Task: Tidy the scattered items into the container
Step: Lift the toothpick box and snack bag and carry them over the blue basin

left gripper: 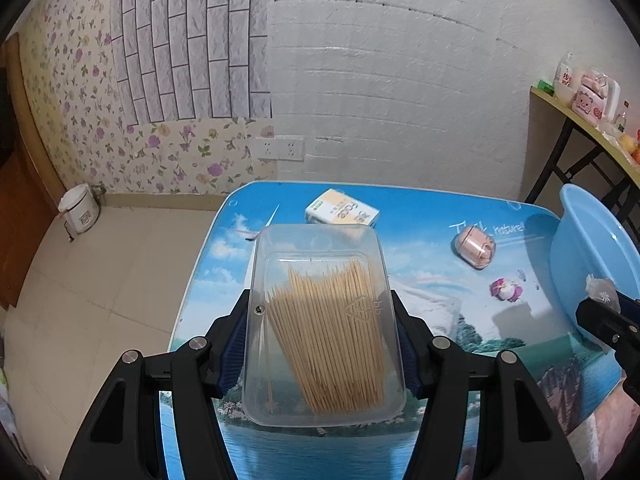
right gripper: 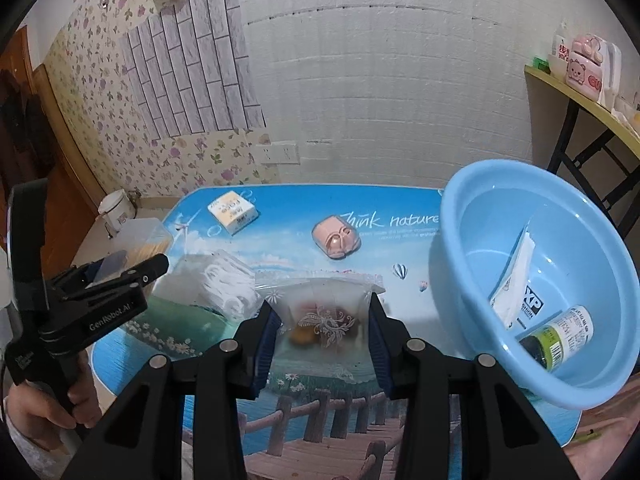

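My left gripper (left gripper: 322, 340) is shut on a clear plastic box of toothpicks (left gripper: 324, 332), held above the table. My right gripper (right gripper: 322, 332) is shut on a small clear bag with a printed flower and sweets inside (right gripper: 320, 320). The blue basin (right gripper: 532, 280) stands at the table's right, tilted toward the camera; inside lie a white packet (right gripper: 516, 280) and a small bottle (right gripper: 560, 336). On the table lie a yellow-white carton (left gripper: 342, 210) (right gripper: 233, 210) and a pink case (left gripper: 474, 247) (right gripper: 336, 240). The left gripper with the box (right gripper: 136, 240) shows at the left of the right wrist view.
The table (right gripper: 400, 208) has a blue landscape print and stands near a white brick-pattern wall. A white rice cooker (left gripper: 79, 208) sits on the floor at left. A shelf table (left gripper: 576, 120) with pink items stands at the far right. A hand (right gripper: 40, 408) holds the left gripper.
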